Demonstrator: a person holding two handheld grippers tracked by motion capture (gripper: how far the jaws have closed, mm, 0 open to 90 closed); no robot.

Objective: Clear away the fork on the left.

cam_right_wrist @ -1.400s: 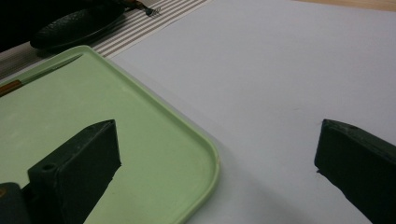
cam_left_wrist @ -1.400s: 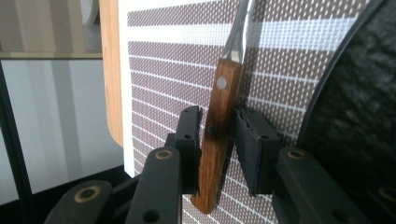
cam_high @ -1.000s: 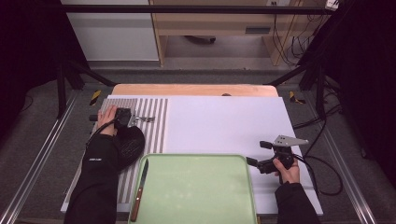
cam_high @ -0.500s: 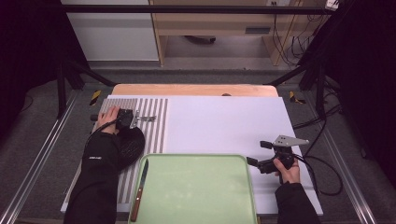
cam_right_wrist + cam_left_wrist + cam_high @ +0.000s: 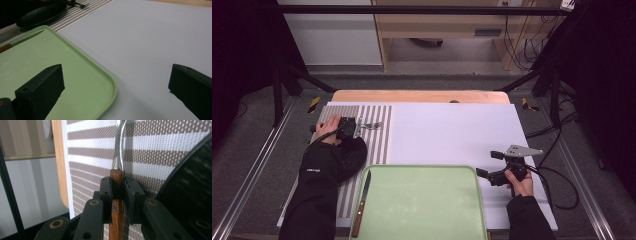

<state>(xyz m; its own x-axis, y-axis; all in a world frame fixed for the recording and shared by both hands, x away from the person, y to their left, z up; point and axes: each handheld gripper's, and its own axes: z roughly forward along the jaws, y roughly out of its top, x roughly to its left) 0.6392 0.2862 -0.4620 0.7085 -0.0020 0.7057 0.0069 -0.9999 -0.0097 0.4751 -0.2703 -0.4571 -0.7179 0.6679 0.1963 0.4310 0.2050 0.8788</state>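
Since a second ago our left gripper (image 5: 117,192) has shifted only slightly on the striped mat (image 5: 362,131), and its fingers (image 5: 106,195) have just been closing; they now clench the wooden handle of a fork (image 5: 117,195), whose metal neck runs out over the stripes beside a black plate (image 5: 190,195). Our right gripper (image 5: 504,167) rests where it was, its fingers spread wide with nothing between them, over the corner of the green tray (image 5: 95,82). A knife (image 5: 361,202) lies on the tray's left edge. The white surface (image 5: 452,135) stands on grey floor. Small white lettering on the left sleeve (image 5: 312,170) is too small to read.
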